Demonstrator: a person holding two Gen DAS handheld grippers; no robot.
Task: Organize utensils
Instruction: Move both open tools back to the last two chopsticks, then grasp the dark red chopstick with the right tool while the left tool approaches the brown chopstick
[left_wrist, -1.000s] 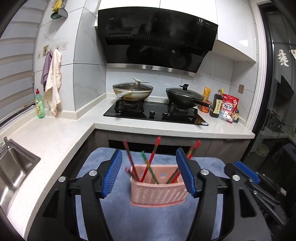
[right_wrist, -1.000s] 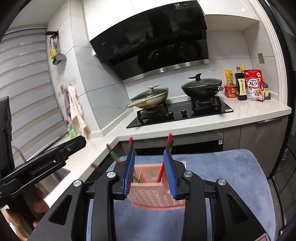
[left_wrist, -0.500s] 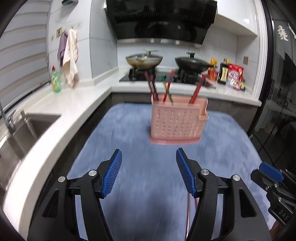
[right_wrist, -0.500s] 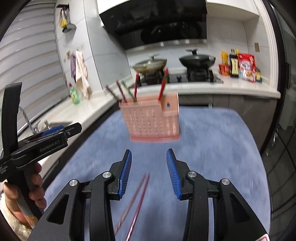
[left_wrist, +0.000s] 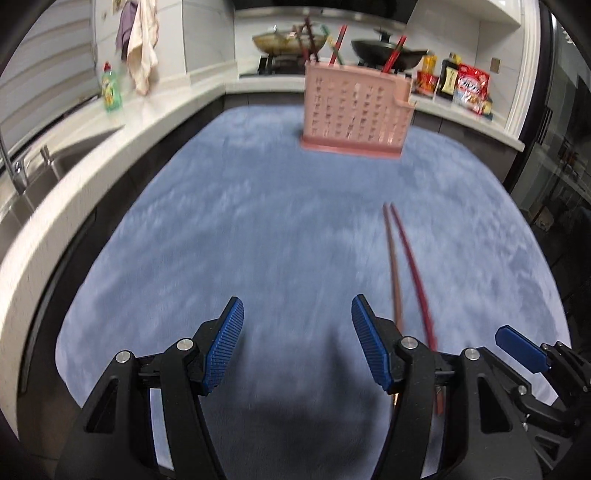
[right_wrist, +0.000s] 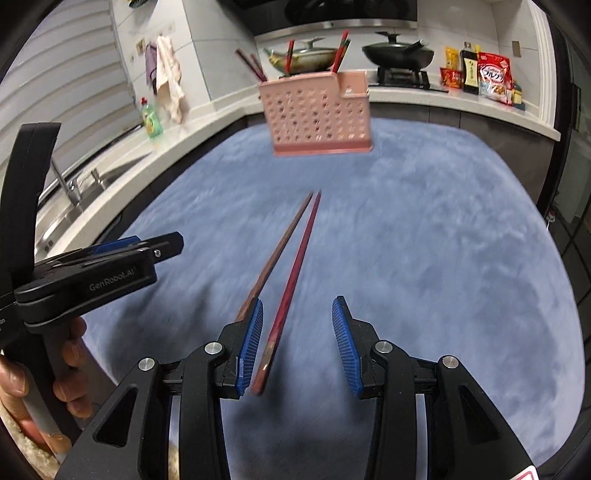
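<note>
A pink perforated utensil holder (left_wrist: 354, 110) (right_wrist: 317, 114) stands upright at the far end of the blue mat (left_wrist: 258, 229) (right_wrist: 424, 240), with several chopsticks standing in it. Two reddish-brown chopsticks (left_wrist: 402, 266) (right_wrist: 291, 251) lie side by side on the mat. My left gripper (left_wrist: 297, 347) is open and empty, to the left of their near ends. My right gripper (right_wrist: 297, 347) is open, low over the chopsticks' near ends, which lie by its left finger (right_wrist: 251, 343). The left gripper shows in the right wrist view (right_wrist: 162, 247).
A white counter runs along the left with a sink (left_wrist: 22, 184), a green dish soap bottle (left_wrist: 110, 88) and hanging towels (left_wrist: 140, 40). Behind the holder is a stove with a wok (right_wrist: 306, 55) and a black pan (right_wrist: 399, 51). Food packets (right_wrist: 491, 77) stand at the back right.
Both grippers have pulled back and down from the holder toward the near end of the mat. The right gripper has opened wider. The two loose chopsticks have come into view.
</note>
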